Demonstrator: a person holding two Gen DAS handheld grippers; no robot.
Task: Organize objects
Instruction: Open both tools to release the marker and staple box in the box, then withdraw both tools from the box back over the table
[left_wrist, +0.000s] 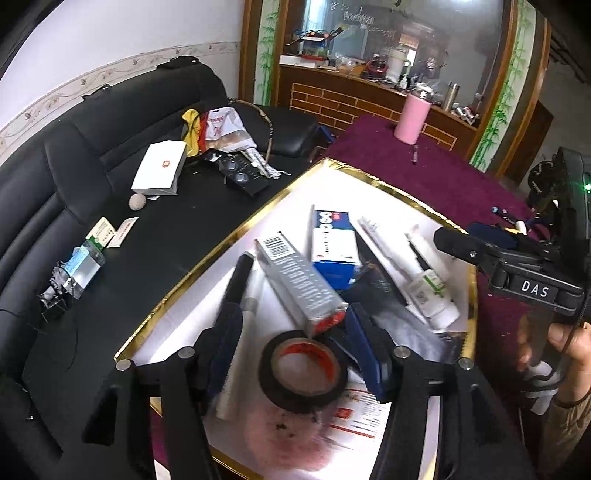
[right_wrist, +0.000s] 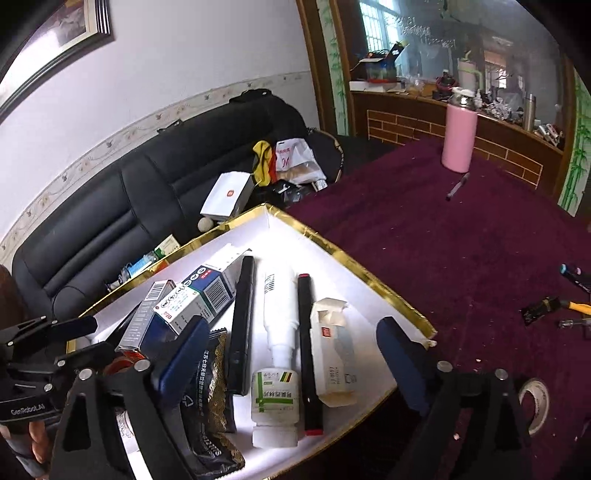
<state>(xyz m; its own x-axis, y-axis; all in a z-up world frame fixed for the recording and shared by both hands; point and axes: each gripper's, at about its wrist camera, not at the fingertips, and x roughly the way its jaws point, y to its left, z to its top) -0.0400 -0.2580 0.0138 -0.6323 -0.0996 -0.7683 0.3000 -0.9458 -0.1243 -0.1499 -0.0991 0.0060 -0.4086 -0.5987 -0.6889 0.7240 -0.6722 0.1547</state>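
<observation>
A white tray with a gold rim (left_wrist: 236, 236) (right_wrist: 332, 243) sits on the purple tablecloth, full of small items. My left gripper (left_wrist: 295, 339) hangs open over its near end. A black tape roll (left_wrist: 303, 400) and the end of a grey barcode box (left_wrist: 299, 280) lie below, between its fingers, untouched. My right gripper (right_wrist: 293, 356) is wide open above a white pill bottle (right_wrist: 275, 391), a black marker with red ends (right_wrist: 308, 350) and a torn white carton (right_wrist: 332, 354). A blue and white box (right_wrist: 199, 295) and a black packet (right_wrist: 210, 406) lie by its left finger.
A pink bottle (right_wrist: 460, 136) and a pen (right_wrist: 456, 188) stand far back on the purple cloth. A white tape roll (right_wrist: 533, 406) and small tools (right_wrist: 554, 306) lie right of the tray. The black sofa (left_wrist: 74, 166) to the left holds a white box (left_wrist: 160, 168) and clutter.
</observation>
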